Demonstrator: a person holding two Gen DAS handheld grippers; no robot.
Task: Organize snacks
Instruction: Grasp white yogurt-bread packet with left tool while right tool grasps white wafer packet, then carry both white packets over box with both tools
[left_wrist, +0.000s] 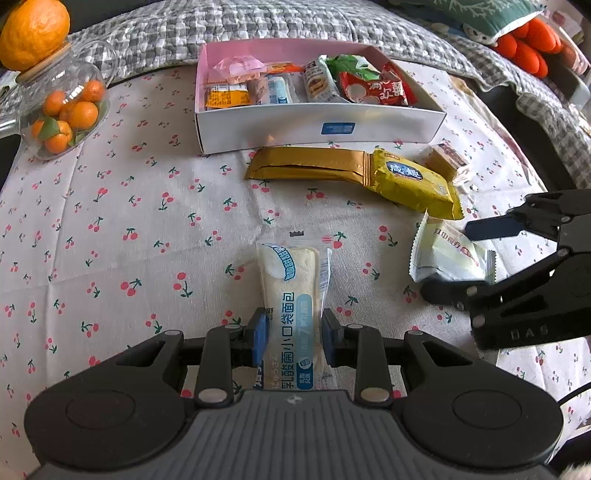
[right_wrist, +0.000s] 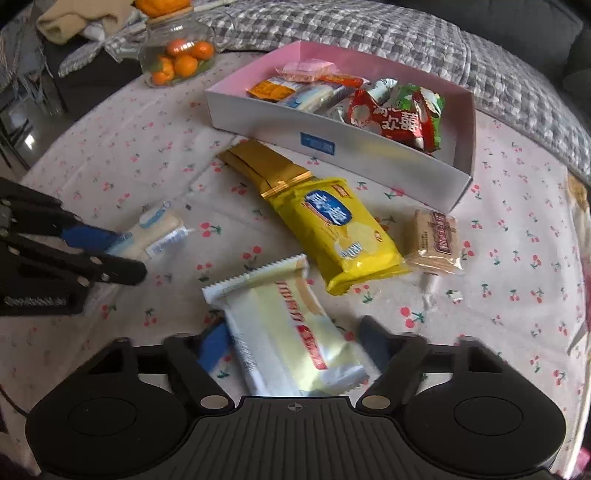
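My left gripper (left_wrist: 294, 339) is shut on a small white bread packet (left_wrist: 288, 273) with blue print, which lies lengthwise on the cherry-print cloth. The right wrist view shows that gripper (right_wrist: 127, 254) and the bread packet (right_wrist: 155, 229) at far left. My right gripper (right_wrist: 291, 332) has a pale yellow and white packet (right_wrist: 280, 306) between its fingers, with both pads against its sides. In the left wrist view this gripper (left_wrist: 447, 258) sits at the right edge. A white box with a pink inside (left_wrist: 321, 129) (right_wrist: 369, 155) holds several snacks at the back.
In front of the box lie a gold packet (left_wrist: 306, 166) (right_wrist: 258, 162), a yellow packet (left_wrist: 413, 184) (right_wrist: 343, 232) and a small wafer packet (left_wrist: 445, 157) (right_wrist: 436, 236). A glass jar of mandarins (left_wrist: 66, 110) (right_wrist: 177, 55) stands at back left. A checked blanket lies behind.
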